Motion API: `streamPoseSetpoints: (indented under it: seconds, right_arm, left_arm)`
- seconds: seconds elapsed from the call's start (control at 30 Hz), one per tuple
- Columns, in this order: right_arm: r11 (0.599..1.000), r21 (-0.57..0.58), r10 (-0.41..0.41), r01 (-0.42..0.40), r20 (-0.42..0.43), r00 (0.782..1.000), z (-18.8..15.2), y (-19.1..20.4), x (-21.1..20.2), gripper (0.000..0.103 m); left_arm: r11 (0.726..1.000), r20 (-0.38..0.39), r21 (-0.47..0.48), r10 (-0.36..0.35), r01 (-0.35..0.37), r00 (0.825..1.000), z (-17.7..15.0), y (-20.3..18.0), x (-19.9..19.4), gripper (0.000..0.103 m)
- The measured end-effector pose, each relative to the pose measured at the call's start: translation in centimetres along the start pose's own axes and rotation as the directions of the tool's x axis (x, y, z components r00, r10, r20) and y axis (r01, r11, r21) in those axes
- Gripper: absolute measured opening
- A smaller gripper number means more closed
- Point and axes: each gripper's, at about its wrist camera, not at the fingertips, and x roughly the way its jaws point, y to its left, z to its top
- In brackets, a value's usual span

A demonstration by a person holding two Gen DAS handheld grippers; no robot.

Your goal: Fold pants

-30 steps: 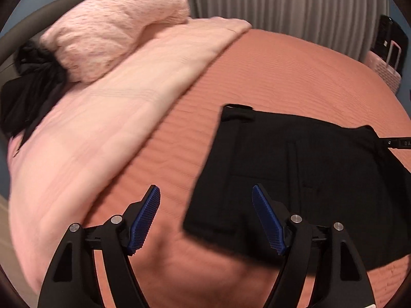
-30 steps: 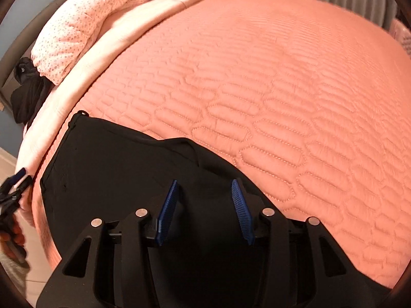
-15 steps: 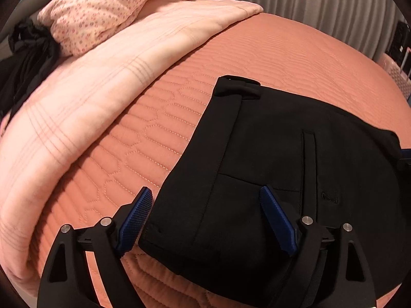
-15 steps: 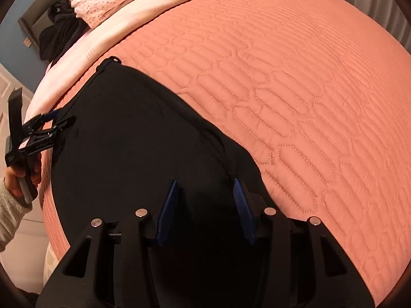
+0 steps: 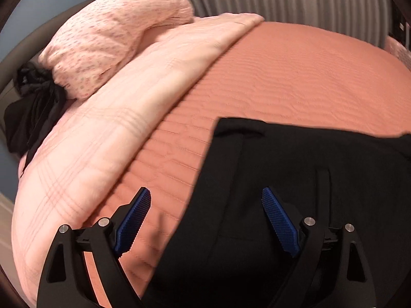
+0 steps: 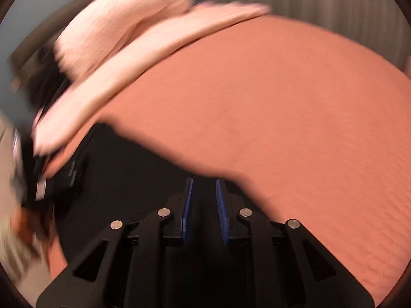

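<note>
One fold looks done: the black woven pants lie flat on the orange quilted bed under both claws. Left claw is spread wide, empty; right claw has just narrowed, grip unclear. More folding is judged left.

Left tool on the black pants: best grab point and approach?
Take the pants at the near left corner of the waistband edge, coming in from the left over the orange bedspread. That edge lies flat and free, with the open left tool already straddling it. The seam strip along it probably gives thicker cloth to pinch.
</note>
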Motion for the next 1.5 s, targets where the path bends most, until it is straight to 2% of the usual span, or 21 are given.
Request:
streamPoseSetpoints:
  seconds: [0.07,0.1,0.13,0.23,0.27,0.3,0.37,0.47,0.57,0.73,0.83,0.93,1.0,1.07,1.17,1.2,1.27,1.33,1.37,1.43,1.5]
  right_arm:
    - [0.993,-0.086,-0.090,0.082,-0.099,0.991,-0.7,0.3,3.6,0.012]
    - [0.996,-0.053,-0.070,0.065,-0.099,0.993,-0.4,-0.7,4.3,0.000]
    - [0.998,0.040,-0.035,0.038,-0.065,0.997,0.4,-2.5,4.3,0.000]
    - [0.959,0.225,-0.181,0.174,0.010,0.983,2.8,-6.3,3.0,0.006]
    - [0.956,0.261,-0.148,0.137,0.023,0.989,3.1,-6.8,2.3,0.006]
    - [0.960,0.276,-0.051,0.034,0.054,0.997,3.2,-6.2,1.2,0.006]
    - [0.982,0.176,0.062,-0.071,0.053,0.997,2.8,-2.8,0.0,0.006]
    - [0.988,-0.101,0.113,-0.119,-0.067,0.991,2.0,6.0,2.3,0.006]
    - [0.974,-0.164,0.140,-0.154,-0.097,0.985,3.6,10.6,5.8,0.006]
    - [0.975,-0.201,0.087,-0.095,-0.045,0.995,10.0,14.6,11.2,0.007]
    - [0.970,-0.230,0.055,-0.074,-0.090,0.994,10.9,16.5,14.5,0.005]
    - [0.972,-0.235,-0.004,-0.015,-0.079,0.997,12.3,16.4,15.3,0.000]
    - [0.979,-0.189,-0.090,0.081,-0.040,0.995,13.8,14.6,15.5,0.000]
    - [0.997,-0.076,-0.024,0.023,-0.012,1.000,14.9,12.7,14.6,0.000]
    - [0.987,-0.124,0.102,-0.103,-0.014,0.995,13.9,13.4,12.0,0.011]
    - [0.973,-0.198,0.119,-0.123,-0.032,0.992,12.8,14.4,11.6,0.022]
    - [0.951,-0.294,0.085,-0.098,-0.055,0.995,11.2,15.6,12.0,0.041]
    - [0.926,-0.373,0.044,-0.060,-0.051,0.998,10.6,16.8,13.2,0.042]
    - [0.922,-0.381,0.046,-0.064,-0.055,0.997,10.7,17.3,13.8,0.041]
    - [0.925,-0.370,0.056,-0.086,-0.091,0.994,11.4,18.0,15.6,0.007]
    - [0.931,-0.361,0.023,-0.058,-0.099,0.995,11.8,18.2,16.4,0.003]
  left_arm:
    - [0.997,0.006,-0.073,-0.002,0.002,1.000,0.3,2.4,-1.1,0.087]
    - [0.995,0.004,-0.098,-0.001,0.002,1.000,0.1,3.4,-1.9,0.086]
    - [0.993,0.004,-0.115,0.004,-0.004,1.000,-0.2,4.4,-2.7,0.086]
    - [0.994,0.003,-0.104,0.036,-0.036,0.999,-2.1,7.2,-5.2,0.087]
    - [0.995,-0.008,-0.088,0.051,-0.051,0.999,-3.1,8.0,-5.8,0.086]
    - [0.995,-0.014,-0.074,0.065,-0.065,0.998,-4.1,8.5,-6.3,0.086]
    - [0.997,-0.023,-0.054,0.059,-0.060,0.998,-5.8,8.8,-7.0,0.086]
    - [0.999,-0.038,-0.025,0.025,-0.026,0.999,-7.8,7.2,-7.6,0.086]
    - [1.000,-0.032,0.006,0.000,0.000,0.999,-8.6,4.3,-8.3,0.086]
    - [0.998,-0.051,0.046,-0.050,0.052,0.997,-8.9,0.9,-8.1,0.086]
    - [0.996,-0.045,0.060,-0.058,0.061,0.997,-8.7,0.1,-7.4,0.086]
    - [0.995,-0.037,0.058,-0.084,0.086,0.996,-8.2,0.0,-7.0,0.086]
    - [0.994,-0.028,0.056,-0.095,0.097,0.995,-7.6,-0.2,-6.7,0.086]
    - [0.993,-0.020,0.052,-0.104,0.105,0.994,-7.2,-0.3,-6.7,0.086]
    - [0.992,-0.011,0.044,-0.119,0.119,0.993,-7.2,-0.1,-7.0,0.086]
    - [0.992,-0.013,0.041,-0.122,0.122,0.992,-7.3,0.0,-7.0,0.086]
    - [0.991,-0.031,0.036,-0.128,0.129,0.991,-7.7,-0.1,-6.8,0.086]
    - [0.992,-0.042,0.025,-0.124,0.125,0.991,-8.0,-0.2,-6.8,0.086]
    - [0.992,-0.041,0.022,-0.126,0.126,0.991,-8.1,-0.2,-6.9,0.086]
    - [0.992,-0.042,0.023,-0.124,0.125,0.991,-8.2,-0.5,-7.2,0.086]
    - [0.992,-0.038,0.034,-0.119,0.120,0.992,-8.2,-0.7,-7.4,0.086]
